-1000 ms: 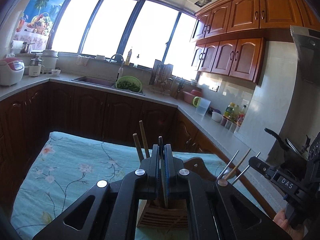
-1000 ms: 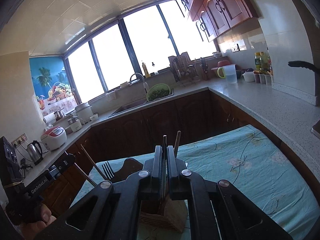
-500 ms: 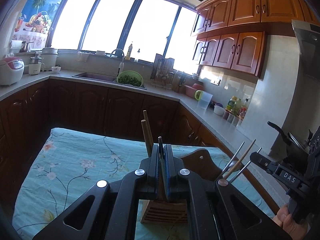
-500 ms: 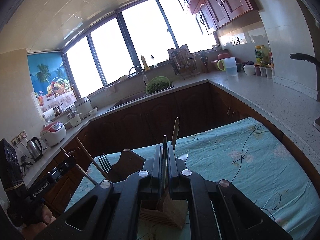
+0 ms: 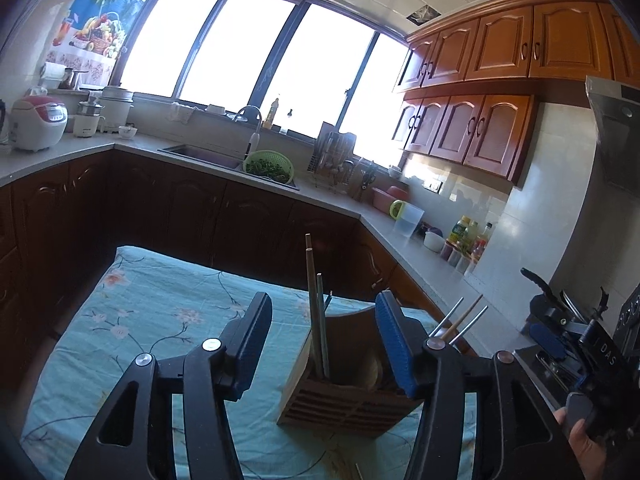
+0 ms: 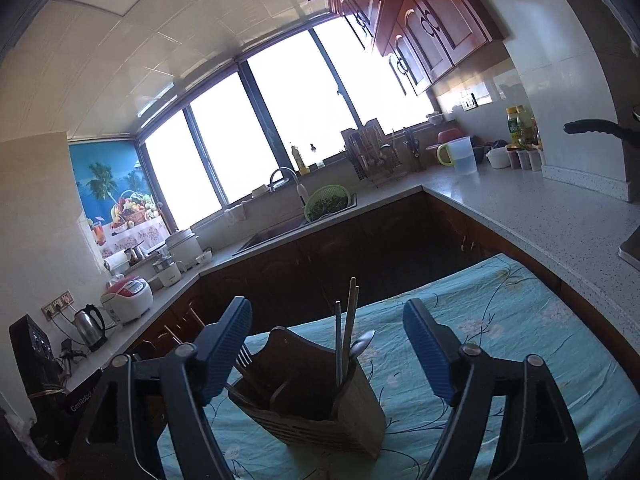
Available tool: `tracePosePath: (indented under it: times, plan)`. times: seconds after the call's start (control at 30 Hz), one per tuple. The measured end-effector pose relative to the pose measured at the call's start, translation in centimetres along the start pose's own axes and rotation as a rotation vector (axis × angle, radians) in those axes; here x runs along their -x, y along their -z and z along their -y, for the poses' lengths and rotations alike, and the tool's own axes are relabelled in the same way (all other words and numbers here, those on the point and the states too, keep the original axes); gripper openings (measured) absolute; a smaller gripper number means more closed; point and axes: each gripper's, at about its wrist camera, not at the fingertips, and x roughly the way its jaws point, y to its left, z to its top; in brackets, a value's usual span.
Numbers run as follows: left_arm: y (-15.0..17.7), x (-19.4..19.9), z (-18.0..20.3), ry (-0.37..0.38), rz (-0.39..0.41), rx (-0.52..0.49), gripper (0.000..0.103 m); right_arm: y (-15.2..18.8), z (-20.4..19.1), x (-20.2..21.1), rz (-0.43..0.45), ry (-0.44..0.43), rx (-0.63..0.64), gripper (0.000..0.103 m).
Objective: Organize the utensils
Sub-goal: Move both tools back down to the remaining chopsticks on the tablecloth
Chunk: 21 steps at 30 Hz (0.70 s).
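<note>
A wooden utensil holder (image 5: 348,396) stands on the floral blue tablecloth (image 5: 160,320). Chopsticks (image 5: 314,304) stand upright in its left compartment; more sticks (image 5: 460,320) lean out on its right. My left gripper (image 5: 322,344) is open and empty, its jaws on either side of the holder's top. In the right wrist view the holder (image 6: 316,408) holds chopsticks (image 6: 346,328), a spoon (image 6: 362,344) and a fork (image 6: 244,358). My right gripper (image 6: 326,350) is open and empty above the holder.
The tablecloth (image 6: 520,320) covers a table in a kitchen. Dark cabinets and a stone counter (image 6: 540,208) run behind, with a sink and a green colander (image 5: 268,164). The other hand-held gripper (image 5: 580,364) shows at the right, near a stove pan.
Both grippers were shut on utensils over the holder. Both have now opened wide; the chopsticks stand loose in the holder's compartments.
</note>
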Motion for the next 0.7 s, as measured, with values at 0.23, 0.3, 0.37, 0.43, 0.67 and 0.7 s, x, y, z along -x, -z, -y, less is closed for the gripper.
tracePosePath:
  times: [0.23, 0.3, 0.37, 0.43, 0.67, 0.7]
  plan:
    - [3.6, 4.4, -1.2, -0.04, -0.056, 0.039, 0.067, 2.9, 1.1, 4.0, -0.029, 0.019, -0.009, 0.092]
    - [4.4, 5.6, -1.2, -0.047, -0.08, 0.044, 0.067, 4.0, 1.6, 5.1, -0.049, 0.03, -0.018, 0.092]
    - [5.3, 6.5, -1.3, -0.055, -0.104, 0.053, 0.068, 5.2, 2.1, 6.2, -0.068, 0.042, -0.028, 0.093]
    - [5.8, 7.2, -1.2, -0.06, -0.13, 0.06, 0.069, 6.3, 2.6, 7.2, -0.09, 0.052, -0.035, 0.093]
    - [7.2, 9.1, -0.7, -0.073, -0.196, 0.064, 0.069, 9.5, 4.0, 10.0, -0.151, 0.099, -0.043, 0.093]
    - [7.4, 9.2, -0.5, -0.074, -0.204, 0.062, 0.069, 9.9, 4.1, 10.3, -0.156, 0.106, -0.043, 0.093]
